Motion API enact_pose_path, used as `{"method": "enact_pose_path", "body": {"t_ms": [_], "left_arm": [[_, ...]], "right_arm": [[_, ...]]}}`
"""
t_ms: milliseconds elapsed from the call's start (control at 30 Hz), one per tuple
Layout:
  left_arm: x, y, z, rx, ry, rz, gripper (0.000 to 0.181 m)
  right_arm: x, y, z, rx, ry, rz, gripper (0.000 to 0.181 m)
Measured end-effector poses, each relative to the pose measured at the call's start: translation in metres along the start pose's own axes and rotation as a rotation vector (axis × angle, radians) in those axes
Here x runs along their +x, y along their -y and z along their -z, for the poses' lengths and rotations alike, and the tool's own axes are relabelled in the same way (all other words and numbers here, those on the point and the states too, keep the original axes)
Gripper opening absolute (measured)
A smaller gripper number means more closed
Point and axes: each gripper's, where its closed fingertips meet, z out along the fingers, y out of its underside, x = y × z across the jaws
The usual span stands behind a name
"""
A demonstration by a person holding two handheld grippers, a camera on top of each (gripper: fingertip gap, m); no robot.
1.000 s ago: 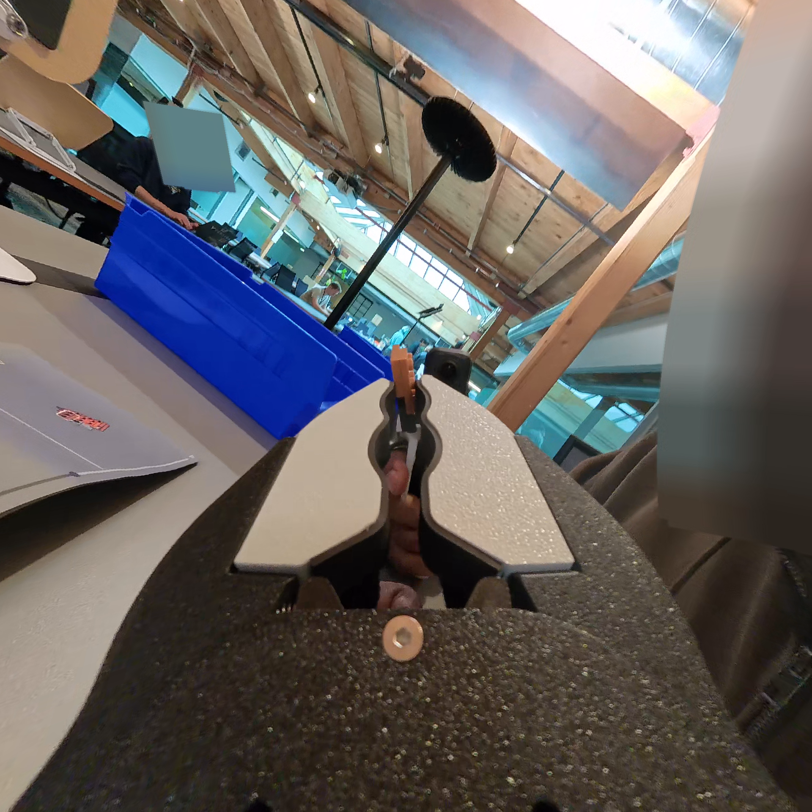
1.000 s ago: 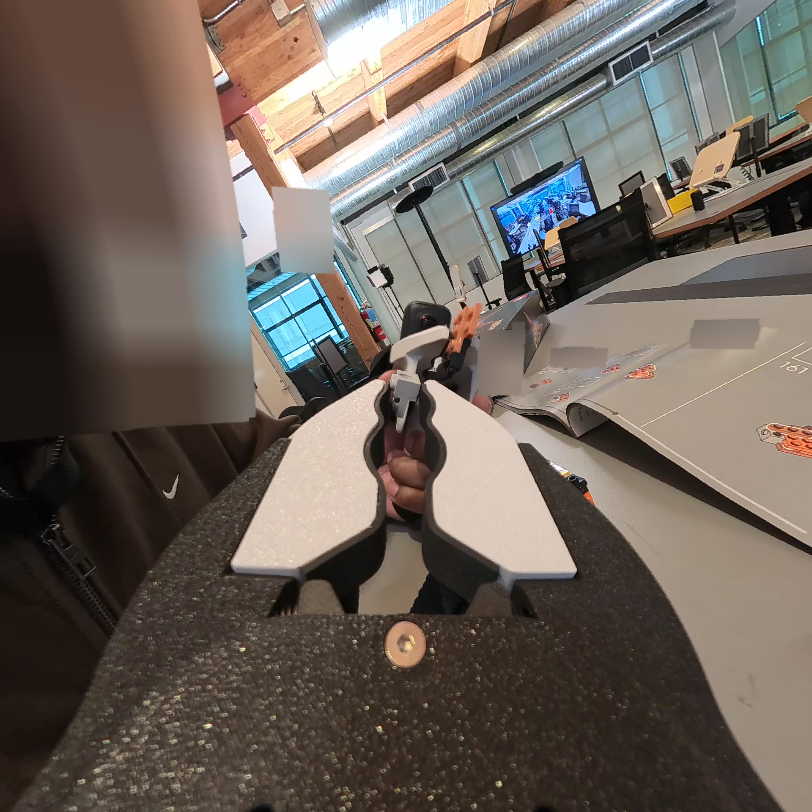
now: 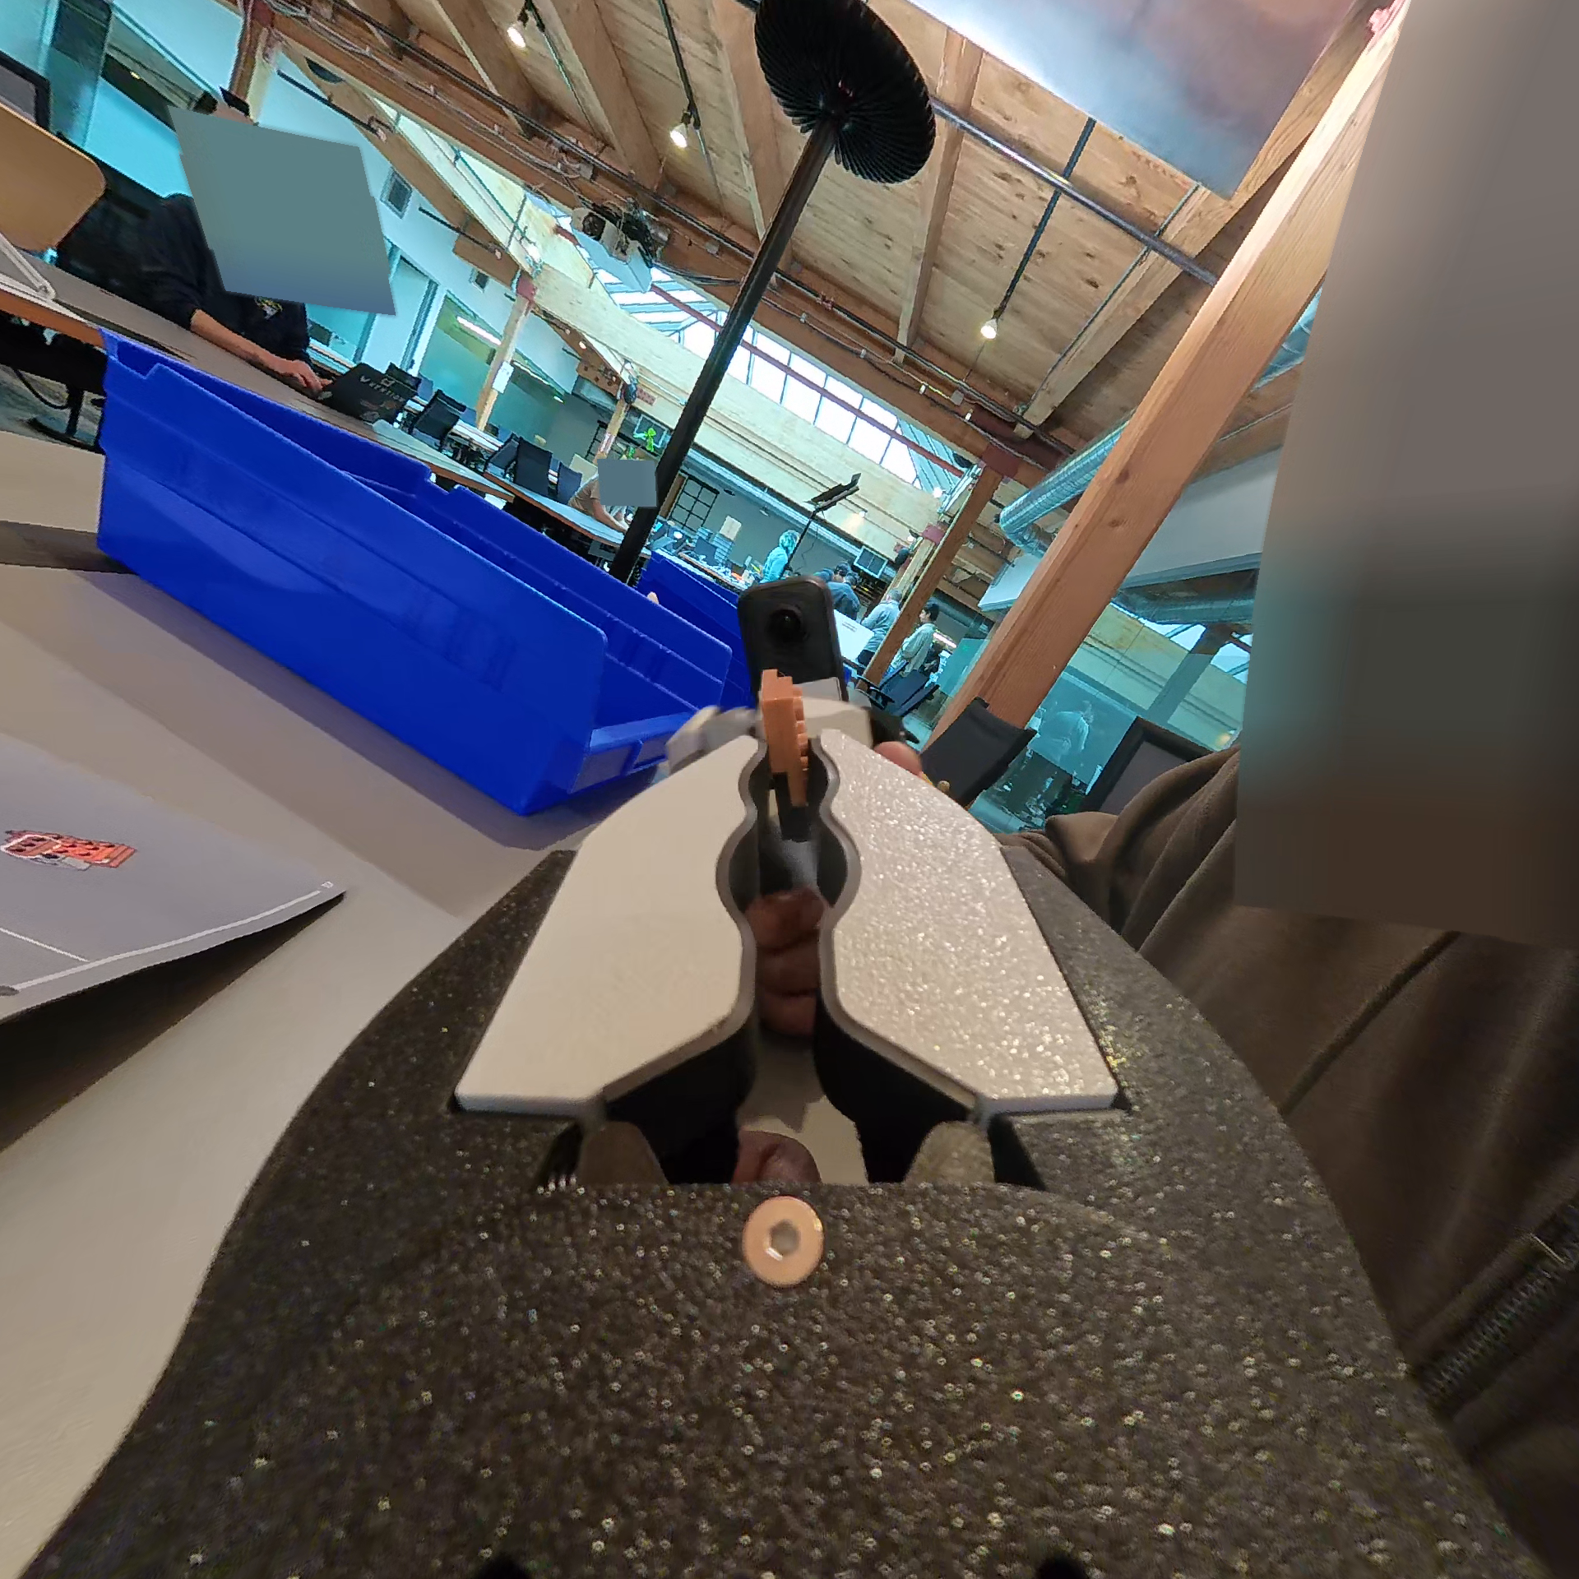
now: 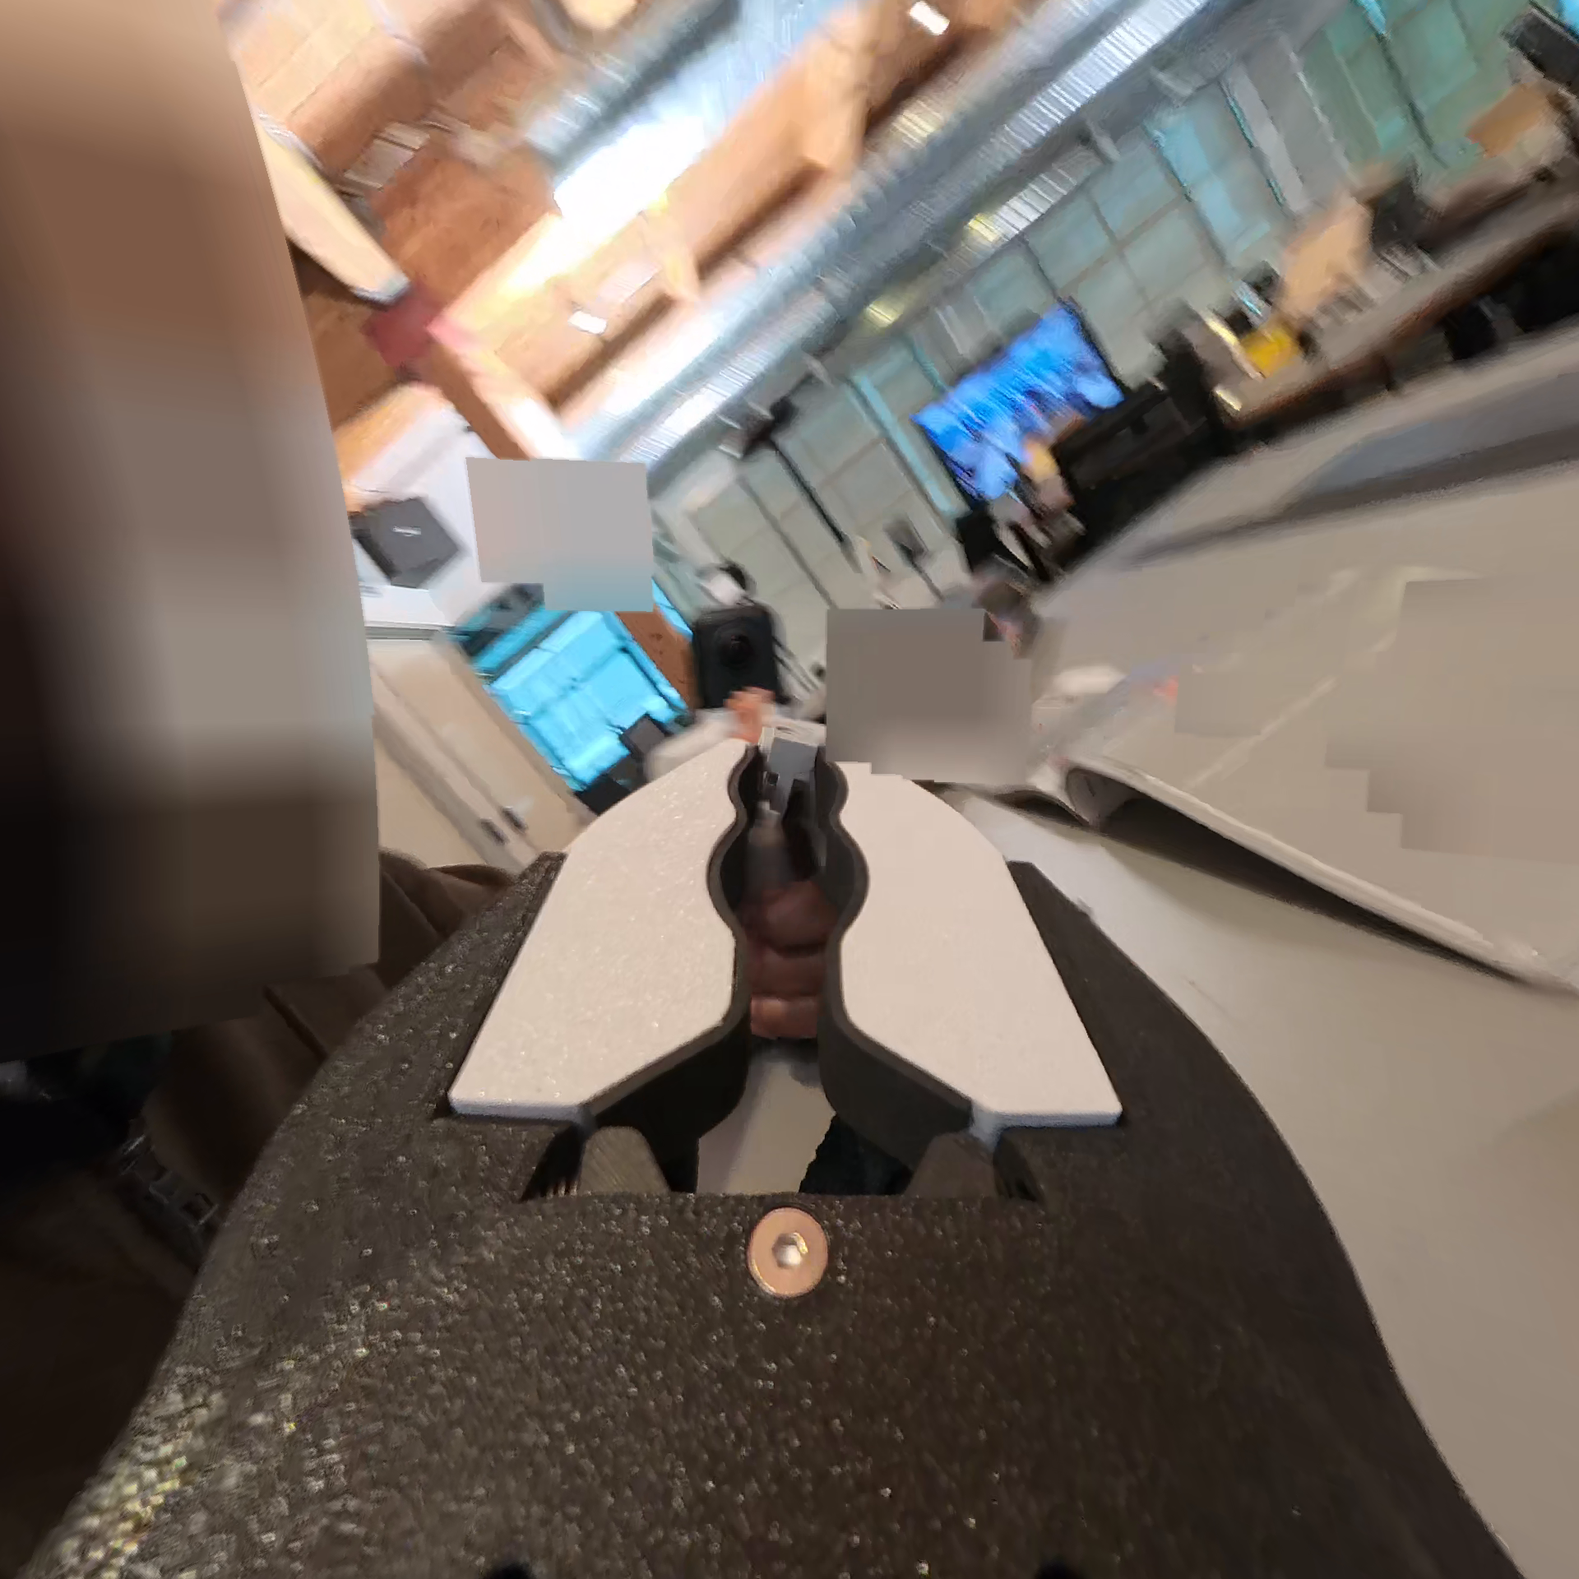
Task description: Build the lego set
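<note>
The left claw [image 3: 790, 760] pinches an orange-and-grey piece [image 3: 784, 735]; the right claw [image 4: 790, 765] grips a grey piece [image 4: 788, 760]. Both are raised above the bench [image 3: 256, 726], tips facing, probably for joining.

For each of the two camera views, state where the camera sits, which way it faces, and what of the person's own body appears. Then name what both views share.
Left wrist view: on the left gripper, facing along its fingers past an orange lego piece toward the blue bins; brown sleeve at right.
Right wrist view: on the right gripper, blurred, facing past a grey lego piece toward the booklet.
Shared: each shows the other gripper.
</note>
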Motion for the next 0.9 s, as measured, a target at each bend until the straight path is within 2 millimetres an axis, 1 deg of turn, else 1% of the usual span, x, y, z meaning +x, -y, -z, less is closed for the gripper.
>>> {"method": "enact_pose_path", "body": {"t_ms": [67, 100, 133, 167, 233, 300, 433, 500, 900], "left_arm": [[-0.001, 0.002, 0.001, 0.007, 0.005, -0.002, 0.008], [-0.001, 0.003, 0.002, 0.010, 0.007, -0.001, 0.008], [-0.001, 0.004, 0.002, 0.013, 0.008, -0.001, 0.008], [-0.002, 0.004, 0.002, 0.013, 0.009, 0.001, 0.008], [-0.002, 0.002, 0.001, 0.007, 0.007, 0.003, 0.008], [-0.002, 0.000, 0.001, -0.001, 0.008, 0.005, 0.008], [-0.002, 0.000, 0.001, -0.001, 0.009, 0.003, 0.008], [-0.002, 0.000, 0.001, -0.001, 0.009, 0.000, 0.008], [0.000, 0.000, 0.000, -0.003, 0.005, -0.003, 0.008]], "right_arm": [[0.024, -0.011, 0.003, -0.112, -0.159, -0.060, 0.012], [0.037, -0.021, 0.007, -0.205, -0.248, -0.079, 0.012], [0.046, -0.033, 0.013, -0.312, -0.313, -0.081, 0.012], [0.050, -0.044, 0.018, -0.402, -0.342, -0.070, 0.012], [0.051, -0.053, 0.024, -0.492, -0.355, -0.033, 0.012], [0.053, -0.056, 0.028, -0.531, -0.385, 0.034, 0.012], [0.060, -0.064, 0.039, -0.665, -0.466, 0.191, 0.012], [0.064, -0.066, 0.044, -0.710, -0.500, 0.240, 0.012], [0.068, -0.071, 0.049, -0.776, -0.520, 0.282, 0.016]]}}
